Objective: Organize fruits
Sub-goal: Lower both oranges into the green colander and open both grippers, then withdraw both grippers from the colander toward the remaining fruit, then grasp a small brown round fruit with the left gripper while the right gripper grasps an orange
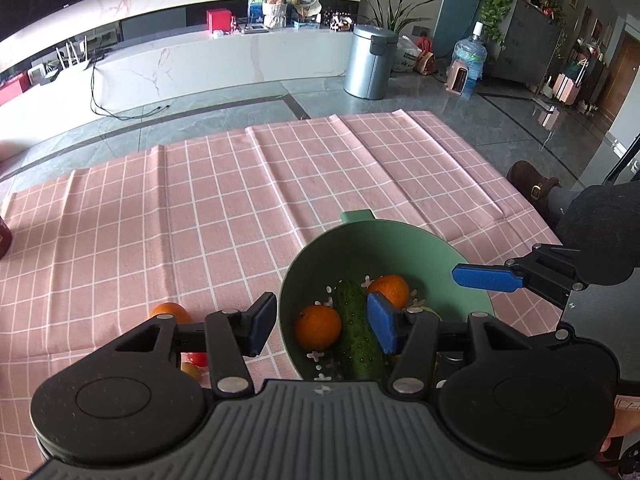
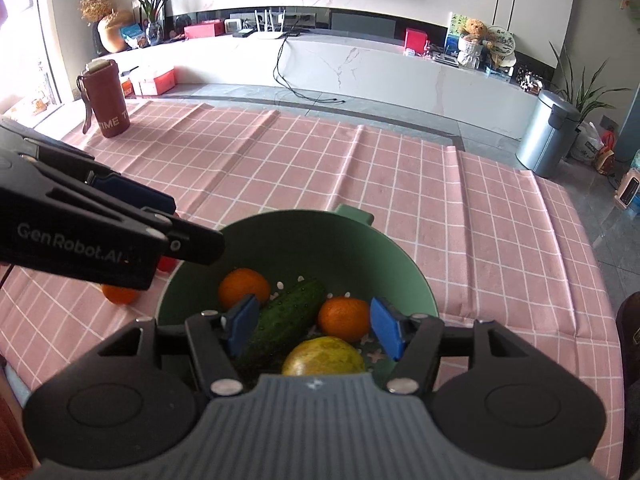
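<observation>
Item: green bowl, a colander type with cut-out holes in its floor and a tab handle at the far rim, standing on the checked pink cloth of the desk.

Contents: two oranges, one cucumber lying slantwise between them, and a yellow-green fruit at the near side, partly hidden by the gripper body.

Outside the bowl: one orange on the cloth just left of it; beside it something small and red and a yellowish piece, both mostly hidden.

Handling, as judged: oranges firm, light, round, apt to roll; take across the widest part. Cucumber stiff, bumpy, possibly slick; take at mid-length, across its width.

Left gripper: jaws spread, nothing between the pads, poised over the bowl's left rim.

Right gripper: jaws spread, empty, above the bowl's contents.

Also on desk: a brown-red bottle at the far left corner.
</observation>
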Demonstrator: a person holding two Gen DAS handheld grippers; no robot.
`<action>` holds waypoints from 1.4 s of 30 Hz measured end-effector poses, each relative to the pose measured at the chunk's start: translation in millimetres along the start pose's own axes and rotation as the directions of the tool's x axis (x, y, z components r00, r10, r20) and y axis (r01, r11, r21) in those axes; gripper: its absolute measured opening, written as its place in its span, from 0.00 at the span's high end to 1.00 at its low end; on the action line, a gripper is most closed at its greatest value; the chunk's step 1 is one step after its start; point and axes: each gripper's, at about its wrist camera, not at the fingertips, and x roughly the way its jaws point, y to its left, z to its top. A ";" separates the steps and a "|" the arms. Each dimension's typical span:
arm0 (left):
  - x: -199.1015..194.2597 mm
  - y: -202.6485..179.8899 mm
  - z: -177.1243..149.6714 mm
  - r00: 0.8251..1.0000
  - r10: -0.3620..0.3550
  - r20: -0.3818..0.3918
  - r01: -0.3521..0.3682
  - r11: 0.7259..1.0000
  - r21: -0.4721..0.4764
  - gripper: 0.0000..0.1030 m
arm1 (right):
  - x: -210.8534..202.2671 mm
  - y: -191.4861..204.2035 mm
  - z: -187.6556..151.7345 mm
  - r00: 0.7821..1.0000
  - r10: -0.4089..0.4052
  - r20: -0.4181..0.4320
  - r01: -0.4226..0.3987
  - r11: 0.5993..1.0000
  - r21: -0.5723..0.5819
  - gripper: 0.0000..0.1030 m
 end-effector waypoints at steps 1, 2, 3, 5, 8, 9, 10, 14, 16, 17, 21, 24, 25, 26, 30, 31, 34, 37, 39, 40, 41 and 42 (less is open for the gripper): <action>-6.6 0.7 -1.8 1.000 0.003 0.011 -0.003 1.000 0.006 0.40 | -5.7 3.9 -1.0 1.000 0.000 0.013 0.000 1.000 0.012 0.42; -16.1 2.3 -5.9 1.000 0.010 0.027 -0.010 1.000 0.012 0.40 | -11.3 7.9 -2.2 1.000 0.000 0.028 -0.001 1.000 0.024 0.41; -23.4 3.7 -8.9 0.999 0.016 0.040 -0.017 1.000 0.018 0.40 | -17.2 12.7 -3.7 0.999 -0.001 0.045 -0.001 0.999 0.040 0.41; -37.4 6.2 -16.6 0.997 0.030 0.069 -0.033 0.999 0.034 0.40 | -28.4 24.7 -8.7 0.997 -0.006 0.079 0.000 0.998 0.068 0.41; -53.9 11.4 -28.9 0.992 0.058 0.112 -0.064 0.997 0.051 0.40 | -39.8 42.3 -17.6 0.993 -0.006 0.120 -0.007 0.995 0.100 0.41; -58.0 13.6 -33.3 0.990 0.066 0.125 -0.073 0.996 0.052 0.40 | -42.8 48.6 -21.4 0.991 -0.002 0.135 -0.014 0.993 0.113 0.41; -60.7 16.3 -37.1 0.988 0.075 0.132 -0.082 0.995 0.048 0.40 | -45.2 54.3 -24.6 0.989 0.001 0.146 -0.020 0.992 0.126 0.40; -69.2 33.0 -55.9 0.982 0.110 0.155 -0.113 0.994 0.009 0.40 | -50.4 80.4 -38.0 0.981 0.025 0.190 -0.058 0.984 0.171 0.41; -70.8 43.8 -65.6 0.979 0.123 0.161 -0.121 0.992 -0.018 0.40 | -51.4 91.6 -43.2 0.978 0.030 0.208 -0.069 0.981 0.181 0.41; -71.5 50.2 -70.9 0.979 0.126 0.162 -0.122 0.992 -0.033 0.40 | -51.7 98.9 -45.8 0.975 0.033 0.220 -0.074 0.980 0.184 0.41; -70.7 73.6 -88.3 0.979 0.130 0.158 -0.114 0.988 -0.108 0.40 | -50.6 121.0 -55.1 0.966 0.018 0.257 -0.063 0.984 0.168 0.41; -63.7 88.0 -99.0 0.981 0.128 0.143 -0.109 0.985 -0.132 0.42 | -45.9 135.5 -60.3 0.961 0.029 0.274 -0.073 0.986 0.149 0.41; -60.6 90.2 -100.2 0.982 0.135 0.136 -0.117 0.984 -0.132 0.45 | -43.3 139.9 -60.7 0.961 0.035 0.275 -0.075 0.988 0.137 0.42; -58.7 93.2 -105.5 0.981 0.146 0.127 -0.130 0.983 -0.129 0.47 | -40.2 144.1 -60.7 0.962 0.038 0.272 -0.074 0.989 0.125 0.42; -47.5 105.2 -114.1 0.986 0.131 0.104 -0.117 0.984 -0.134 0.54 | -23.2 157.5 -57.0 0.971 0.050 0.233 -0.068 0.995 0.069 0.57; -44.8 108.2 -115.4 0.988 0.124 0.097 -0.110 0.984 -0.141 0.56 | -19.3 159.2 -55.9 0.973 0.058 0.223 -0.074 0.995 0.063 0.58; -34.3 116.1 -117.7 0.992 0.105 0.076 -0.092 0.984 -0.153 0.60 | -4.6 162.0 -52.2 0.979 0.067 0.190 -0.077 0.996 0.044 0.65; -23.3 122.9 -120.1 0.995 0.086 0.055 -0.076 0.982 -0.172 0.65 | 11.4 163.7 -48.7 0.983 0.076 0.165 -0.084 0.996 0.040 0.68; -15.1 128.6 -121.4 0.997 0.065 0.048 -0.054 0.978 -0.200 0.66 | 22.5 164.3 -46.2 0.986 0.081 0.147 -0.087 0.995 0.040 0.68; -12.4 130.7 -121.5 0.997 0.056 0.047 -0.045 0.976 -0.211 0.66 | 28.5 164.4 -44.8 0.986 0.089 0.139 -0.096 0.994 0.044 0.68; -8.4 133.6 -121.9 0.998 0.047 0.043 -0.036 0.974 -0.225 0.66 | 33.4 165.1 -44.3 0.986 0.095 0.135 -0.102 0.994 0.046 0.68; -4.6 136.4 -122.1 0.999 0.038 0.037 -0.028 0.971 -0.237 0.66 | 39.0 166.7 -43.1 0.987 0.095 0.133 -0.101 0.994 0.043 0.68</action>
